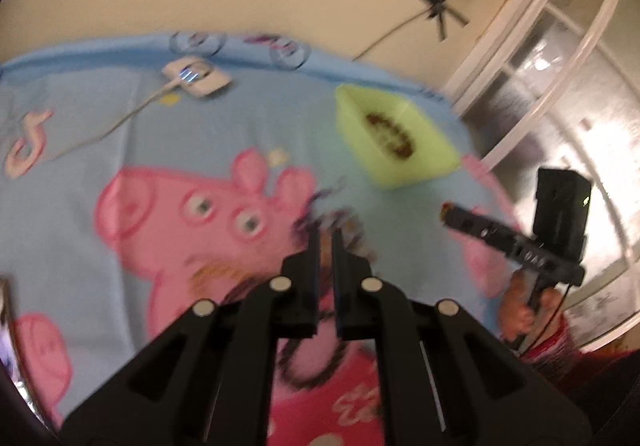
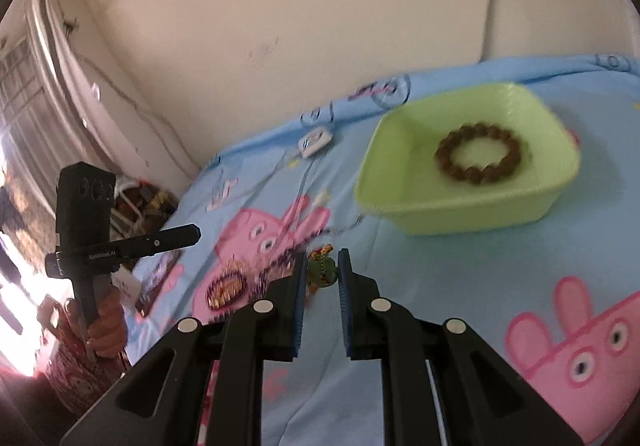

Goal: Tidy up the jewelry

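Black left fingers point(image 1: 326, 242) pinch shut on a blurred purple necklace point(image 1: 316, 213) above the bed point(image 1: 60, 173); right fingers point(image 2: 323, 266) grip a green pendant point(image 2: 322, 270). Green tray point(image 2: 400, 201) with beaded bracelet point(image 2: 478, 153) lies ahead-right, nearer the right.

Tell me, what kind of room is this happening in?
Probably a bedroom at home: the work surface looks like a bed under a blue cartoon-pig sheet, set against a cream wall, with a frosted-glass door alongside.

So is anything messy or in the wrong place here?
Yes. Only the brown bead bracelet sits in the light green plastic tub. A purple bead string and a green pendant lie loose on the blue cartoon bedsheet.
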Available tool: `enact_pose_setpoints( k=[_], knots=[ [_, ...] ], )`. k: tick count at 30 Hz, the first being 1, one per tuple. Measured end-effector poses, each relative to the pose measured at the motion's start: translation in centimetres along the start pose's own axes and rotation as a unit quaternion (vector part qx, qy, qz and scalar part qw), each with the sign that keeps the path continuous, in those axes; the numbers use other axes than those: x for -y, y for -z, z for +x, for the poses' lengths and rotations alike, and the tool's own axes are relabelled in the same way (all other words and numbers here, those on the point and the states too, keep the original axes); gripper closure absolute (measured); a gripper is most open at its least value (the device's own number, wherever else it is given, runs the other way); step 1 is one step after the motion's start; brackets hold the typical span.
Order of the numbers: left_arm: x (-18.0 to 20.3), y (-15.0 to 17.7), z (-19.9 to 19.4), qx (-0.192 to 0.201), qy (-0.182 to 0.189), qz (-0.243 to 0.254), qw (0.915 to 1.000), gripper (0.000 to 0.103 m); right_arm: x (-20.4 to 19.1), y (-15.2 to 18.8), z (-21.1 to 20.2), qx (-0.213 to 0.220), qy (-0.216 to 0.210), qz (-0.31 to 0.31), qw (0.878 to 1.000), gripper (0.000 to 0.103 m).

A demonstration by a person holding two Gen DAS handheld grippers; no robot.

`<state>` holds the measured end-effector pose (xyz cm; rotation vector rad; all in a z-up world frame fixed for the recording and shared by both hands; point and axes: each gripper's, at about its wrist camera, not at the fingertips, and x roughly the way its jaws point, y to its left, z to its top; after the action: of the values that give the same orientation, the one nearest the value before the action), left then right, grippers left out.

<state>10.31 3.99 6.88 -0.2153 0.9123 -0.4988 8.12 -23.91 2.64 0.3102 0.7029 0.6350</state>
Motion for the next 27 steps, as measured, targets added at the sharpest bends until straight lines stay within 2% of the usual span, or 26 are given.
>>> enact_pose_setpoints(
  k=[2, 6, 8, 12, 18, 23, 27],
  knots=[
    [-1.0, 1.8, 0.2, -0.015, -0.024, 0.005, 0.9996, 0.098, -0.3, 0.8, 1.7, -0.021, -0.007, 0.000, 1.000, 0.103],
    [-1.9, 3.3, 1.0, -0.030, -0.055, 0.017, 0.9979, 0.098, -0.2, 2.3, 4.6, -0.063, -0.011, 0.017, 0.998, 0.103],
    [-2.4, 3.6, 1.6, -0.038, -0.056, 0.019, 0.9975, 0.098, -0.7, 2.1, 4.2, -0.048, -0.014, 0.002, 0.999, 0.103],
    [-2.6, 4.1, 2.6, -0.048, -0.069, 0.031, 0.9960, 0.098, -0.3, 2.5, 4.3, -0.055, -0.010, 0.010, 0.998, 0.103],
    [-2.6, 4.5, 2.3, -0.041, -0.097, 0.039, 0.9937, 0.085, -0.2, 2.3, 4.7, -0.058, -0.009, 0.012, 0.998, 0.103],
    [-1.6, 5.1, 2.6, -0.040, -0.128, 0.075, 0.9881, 0.080, -0.2, 2.3, 4.8, -0.058, -0.008, 0.013, 0.998, 0.103],
    [-1.1, 5.2, 2.9, -0.044, -0.132, 0.085, 0.9866, 0.080, -0.1, 2.3, 4.7, -0.055, -0.010, 0.018, 0.998, 0.103]
  ],
)
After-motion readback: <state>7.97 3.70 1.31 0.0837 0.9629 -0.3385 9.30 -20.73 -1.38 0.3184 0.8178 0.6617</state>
